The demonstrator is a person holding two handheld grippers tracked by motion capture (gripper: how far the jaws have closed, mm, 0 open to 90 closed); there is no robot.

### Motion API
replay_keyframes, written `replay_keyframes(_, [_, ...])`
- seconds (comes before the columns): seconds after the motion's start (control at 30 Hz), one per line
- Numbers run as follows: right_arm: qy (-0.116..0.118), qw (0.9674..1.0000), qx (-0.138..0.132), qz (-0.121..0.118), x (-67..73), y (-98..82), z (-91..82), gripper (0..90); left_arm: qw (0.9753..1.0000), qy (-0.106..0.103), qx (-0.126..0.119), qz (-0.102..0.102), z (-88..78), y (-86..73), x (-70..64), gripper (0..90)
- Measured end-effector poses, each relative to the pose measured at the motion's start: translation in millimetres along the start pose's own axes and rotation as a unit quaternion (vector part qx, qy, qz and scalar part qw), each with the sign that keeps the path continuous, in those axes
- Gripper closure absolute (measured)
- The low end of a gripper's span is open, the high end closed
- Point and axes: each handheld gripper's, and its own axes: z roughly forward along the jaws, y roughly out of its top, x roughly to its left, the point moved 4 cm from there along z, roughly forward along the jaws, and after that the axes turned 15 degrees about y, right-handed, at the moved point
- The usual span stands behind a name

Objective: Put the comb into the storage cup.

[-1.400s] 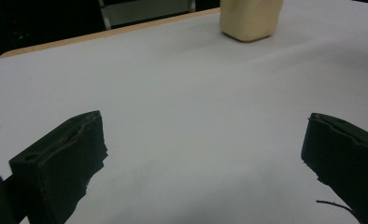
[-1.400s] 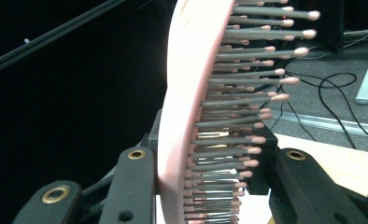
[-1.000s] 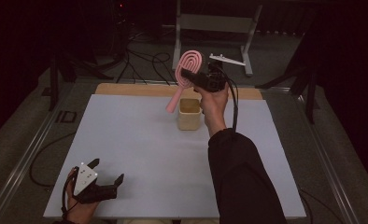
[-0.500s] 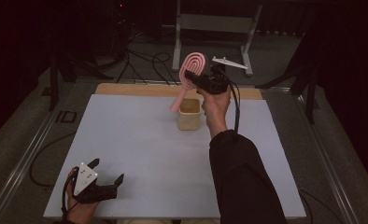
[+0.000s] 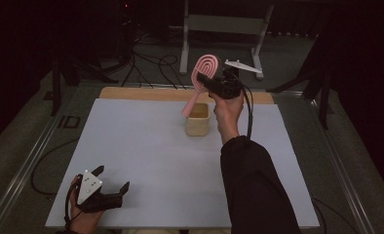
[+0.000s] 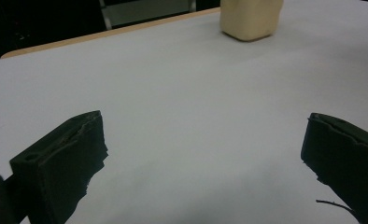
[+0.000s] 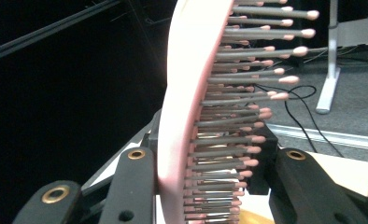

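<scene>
1. Centrally, above mid-frame in the high view, the right hand-held gripper (image 5: 218,81) is clamped on the head of a pink hairbrush (image 5: 202,74); the brush hangs tilted, its handle slanting down and left toward the beige cup (image 5: 198,119).
2. Seen along the jaws in the right hand-held gripper view, the hairbrush (image 7: 191,107) stands edge-on between the two black jaws, its back to the left and its bristles to the right.
3. At the lower left of the high view, the left hand-held gripper (image 5: 113,186) rests on the white tabletop (image 5: 146,156), jaws spread wide with nothing between them; it lies well apart from the cup.
4. From the left hand-held gripper view, the cup (image 6: 251,18) stands upright at the top edge of the frame.
5. Step in hand, as judged: carrying the brush to the cup, the handle tip just above or at the rim; whether it touches cannot be told.
6. Next move, as judged: lower the handle straight into the cup's opening, then release. A handle that catches the rim could tip the cup.
</scene>
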Motion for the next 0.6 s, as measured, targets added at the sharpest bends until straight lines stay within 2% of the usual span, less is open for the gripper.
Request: replay_keyframes(0.6, [-0.021,0.9998,-0.003,0.003,-12.8,-6.3,-9.4,63.5,1.0000,0.000,0.001,0.001,0.4,-0.3,-0.4,0.6])
